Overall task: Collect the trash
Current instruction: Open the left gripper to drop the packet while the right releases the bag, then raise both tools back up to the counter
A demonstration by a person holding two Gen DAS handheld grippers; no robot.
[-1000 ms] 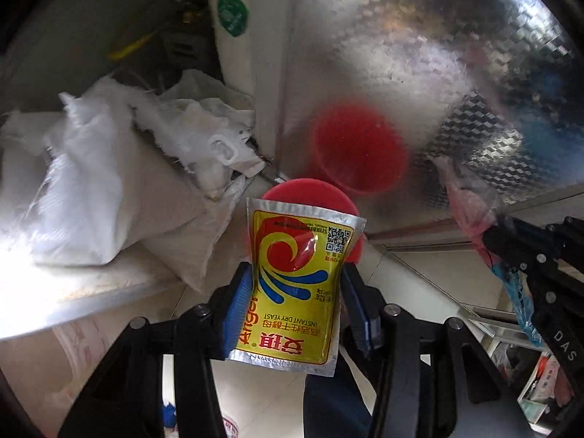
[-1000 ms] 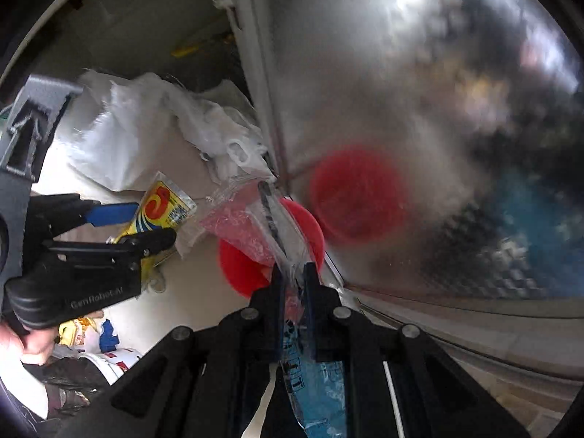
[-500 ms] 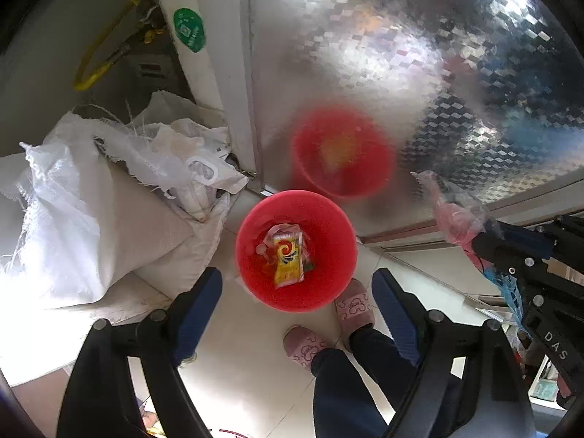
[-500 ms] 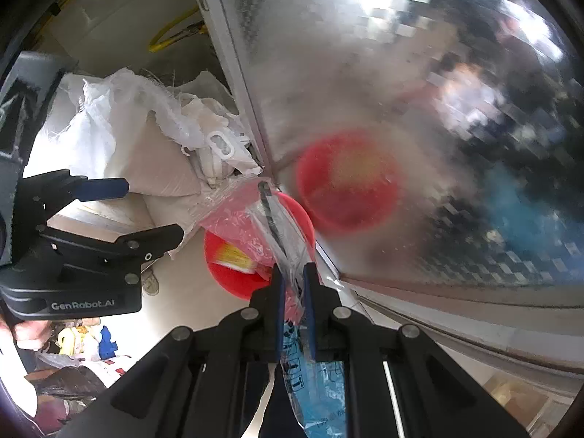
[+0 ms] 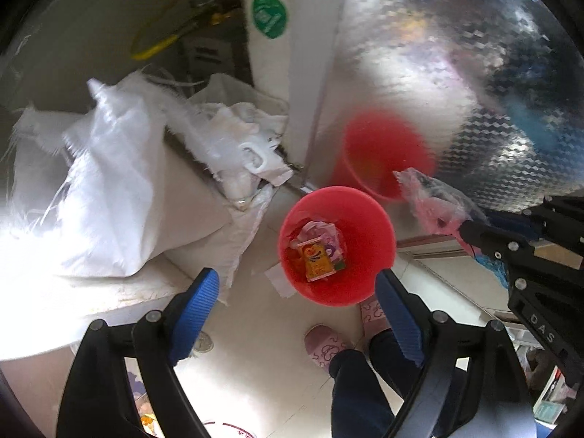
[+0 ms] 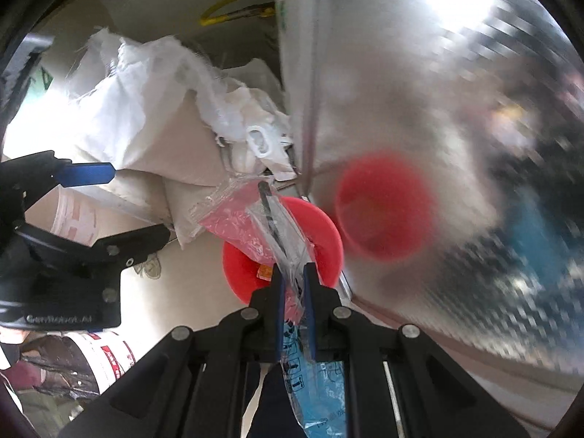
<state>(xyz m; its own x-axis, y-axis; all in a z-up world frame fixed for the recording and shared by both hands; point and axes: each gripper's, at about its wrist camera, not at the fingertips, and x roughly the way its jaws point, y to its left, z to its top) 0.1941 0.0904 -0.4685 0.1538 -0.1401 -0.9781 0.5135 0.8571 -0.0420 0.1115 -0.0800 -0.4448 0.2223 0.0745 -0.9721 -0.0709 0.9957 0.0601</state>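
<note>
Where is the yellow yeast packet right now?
In the left wrist view, the yellow yeast packet lies inside the red bucket on the floor, atop other wrappers, below the open left tongs.

left gripper [image 5: 295, 292]: points steeply down, jaws wide apart, just been opening, nothing between them
right gripper [image 6: 294, 284]: points steeply down, jaws clamped together
feet: slippered, below left gripper

Yeast packet dropped in the bin

The left gripper [image 5: 297, 304] has just been opening, with nothing between its jaws; the yellow yeast packet [image 5: 317, 260] it held now lies in the red bin [image 5: 376, 233].
</note>
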